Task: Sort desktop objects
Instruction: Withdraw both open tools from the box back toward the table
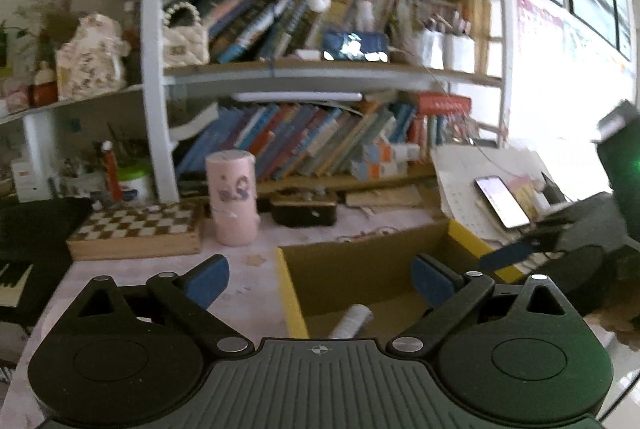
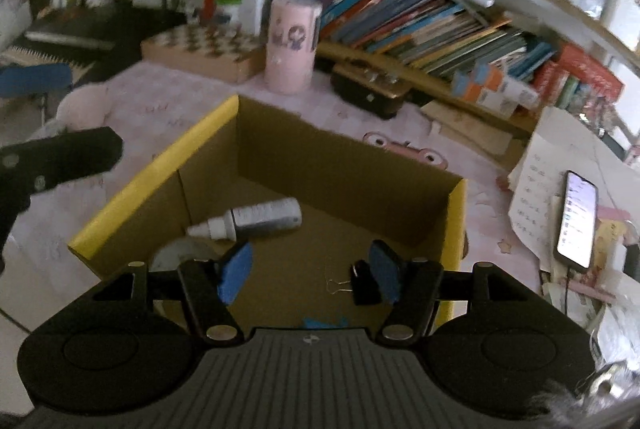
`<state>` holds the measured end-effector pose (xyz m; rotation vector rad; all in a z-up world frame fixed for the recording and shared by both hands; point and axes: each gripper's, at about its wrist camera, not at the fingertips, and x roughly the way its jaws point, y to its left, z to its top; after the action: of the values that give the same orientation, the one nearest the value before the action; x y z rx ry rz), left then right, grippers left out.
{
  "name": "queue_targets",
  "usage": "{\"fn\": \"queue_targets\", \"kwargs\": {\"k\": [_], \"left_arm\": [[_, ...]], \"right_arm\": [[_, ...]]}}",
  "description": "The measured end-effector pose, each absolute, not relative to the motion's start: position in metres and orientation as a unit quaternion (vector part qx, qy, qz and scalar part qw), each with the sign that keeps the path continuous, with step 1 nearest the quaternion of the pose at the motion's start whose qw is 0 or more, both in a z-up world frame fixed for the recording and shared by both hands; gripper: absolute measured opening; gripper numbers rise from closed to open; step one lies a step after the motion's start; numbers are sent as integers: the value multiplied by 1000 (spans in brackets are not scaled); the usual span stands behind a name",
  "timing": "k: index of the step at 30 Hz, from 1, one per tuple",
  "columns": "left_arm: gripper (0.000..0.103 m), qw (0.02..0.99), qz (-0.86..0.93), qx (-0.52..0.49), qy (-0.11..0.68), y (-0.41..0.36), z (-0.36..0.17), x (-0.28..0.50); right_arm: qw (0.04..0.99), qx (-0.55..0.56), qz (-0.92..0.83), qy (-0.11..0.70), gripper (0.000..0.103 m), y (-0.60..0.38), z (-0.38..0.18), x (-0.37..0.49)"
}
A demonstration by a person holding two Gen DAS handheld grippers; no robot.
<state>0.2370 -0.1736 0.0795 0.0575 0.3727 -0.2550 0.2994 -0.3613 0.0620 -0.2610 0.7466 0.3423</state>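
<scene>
The left tool [image 1: 320, 283] has its jaws wide apart with nothing between them, above the near edge of the box [image 1: 290, 293]. The right tool [image 2: 310, 269] is also apart and holds nothing. In the box [image 2: 160, 165] on the pink surface [image 2: 132, 113] lie a bottle [image 2: 256, 219] and a black clip [image 2: 362, 283], the clip just beside the right pad.
</scene>
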Motion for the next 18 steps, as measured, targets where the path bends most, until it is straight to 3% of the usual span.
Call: {"fn": "queue_targets", "kwargs": {"k": [4, 18], "left_arm": [[99, 979, -111, 23, 171, -160, 83, 231], [99, 981, -91, -6, 170, -91, 80, 212]], "right_arm": [[927, -103, 121, 340, 73, -367, 70, 284], [948, -38, -9, 315, 73, -369, 72, 221]]}}
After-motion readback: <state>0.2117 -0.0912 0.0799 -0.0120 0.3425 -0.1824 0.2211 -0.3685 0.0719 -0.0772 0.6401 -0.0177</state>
